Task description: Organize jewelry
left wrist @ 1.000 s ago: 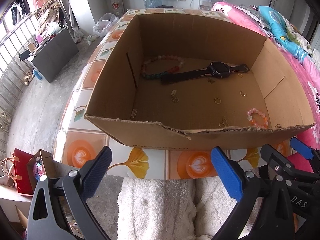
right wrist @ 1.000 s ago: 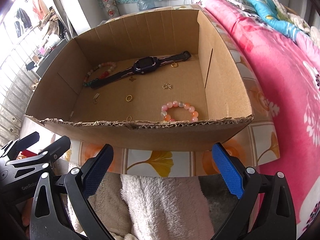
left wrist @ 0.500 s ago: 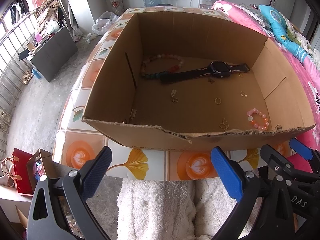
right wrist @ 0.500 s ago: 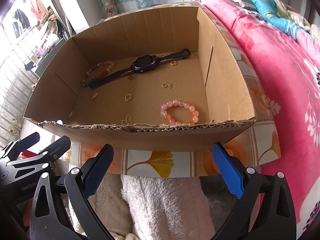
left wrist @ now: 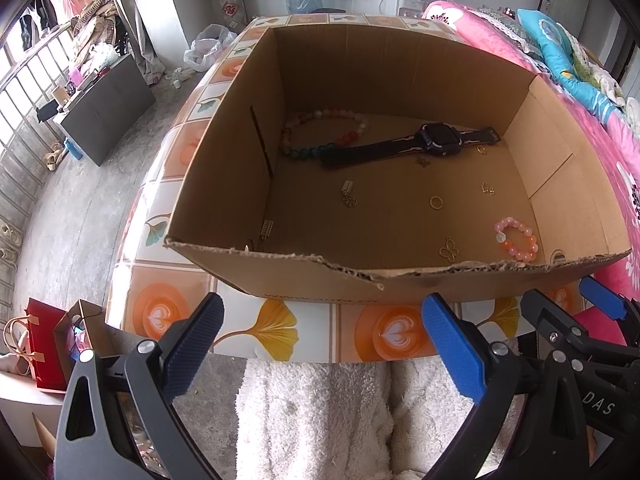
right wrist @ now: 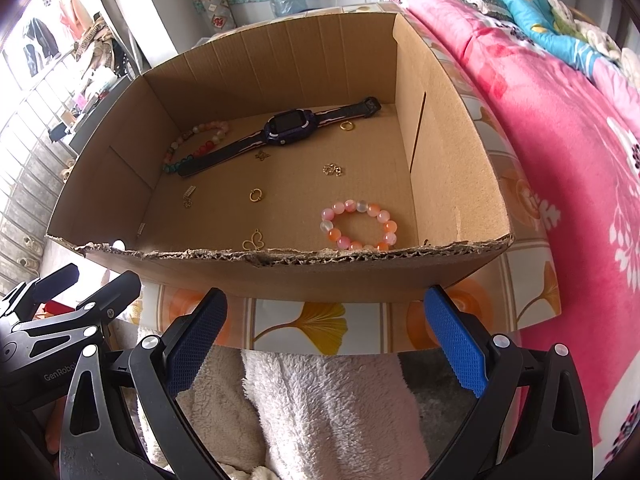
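Observation:
An open cardboard box [left wrist: 304, 280] [right wrist: 280, 276] stands on a tiled table. Inside lie a black watch [left wrist: 436, 140] [right wrist: 288, 124], a long multicoloured bead bracelet [left wrist: 320, 114] [right wrist: 196, 140], a small pink-orange bead bracelet [left wrist: 516, 238] [right wrist: 358, 224], gold rings [left wrist: 436, 202] [right wrist: 255, 195] and several small gold charms. My left gripper [left wrist: 332, 344] is open and empty, in front of the box's near wall. My right gripper [right wrist: 332, 340] is open and empty, also before the near wall.
The table [left wrist: 256, 328] has orange leaf and heart tiles. A pink flowered bed [right wrist: 560, 120] runs along the right. A white fleece cloth [left wrist: 320, 412] lies below the grippers. A red bag [left wrist: 40, 344] and a grey cabinet [left wrist: 108, 108] stand on the floor at left.
Both grippers have risen a little, so more of the box floor and the pink bracelet show over the near wall. Nothing in the box has moved.

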`<state>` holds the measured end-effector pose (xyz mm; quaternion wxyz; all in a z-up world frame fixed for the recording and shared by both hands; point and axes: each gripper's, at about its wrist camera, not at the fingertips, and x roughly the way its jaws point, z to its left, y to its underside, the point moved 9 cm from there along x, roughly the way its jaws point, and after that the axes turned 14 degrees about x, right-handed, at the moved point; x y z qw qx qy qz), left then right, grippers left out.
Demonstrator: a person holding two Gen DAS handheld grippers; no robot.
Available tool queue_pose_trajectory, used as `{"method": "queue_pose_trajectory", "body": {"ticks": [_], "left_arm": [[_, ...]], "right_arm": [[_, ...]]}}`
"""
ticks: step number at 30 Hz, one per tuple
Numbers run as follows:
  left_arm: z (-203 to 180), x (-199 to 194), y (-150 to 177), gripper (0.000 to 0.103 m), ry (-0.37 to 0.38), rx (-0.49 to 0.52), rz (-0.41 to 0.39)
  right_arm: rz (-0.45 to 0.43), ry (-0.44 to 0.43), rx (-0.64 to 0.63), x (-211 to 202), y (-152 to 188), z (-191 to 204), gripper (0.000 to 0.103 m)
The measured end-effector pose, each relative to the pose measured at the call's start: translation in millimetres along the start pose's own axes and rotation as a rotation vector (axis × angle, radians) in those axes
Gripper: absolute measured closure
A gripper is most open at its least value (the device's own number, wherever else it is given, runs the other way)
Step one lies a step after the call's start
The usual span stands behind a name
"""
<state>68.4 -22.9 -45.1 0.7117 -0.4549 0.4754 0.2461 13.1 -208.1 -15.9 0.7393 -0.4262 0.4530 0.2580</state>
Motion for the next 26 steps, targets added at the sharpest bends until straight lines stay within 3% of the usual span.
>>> {"method": "queue_pose_trajectory", "body": {"ticks": [26], "left_arm": [[0.3,-0.5,-0.6,0.006,0.001,0.001,0.002]], "right_arm": [[0.0,0.001,-0.003,-0.1,-1.5,-1.5,0.008]]}}
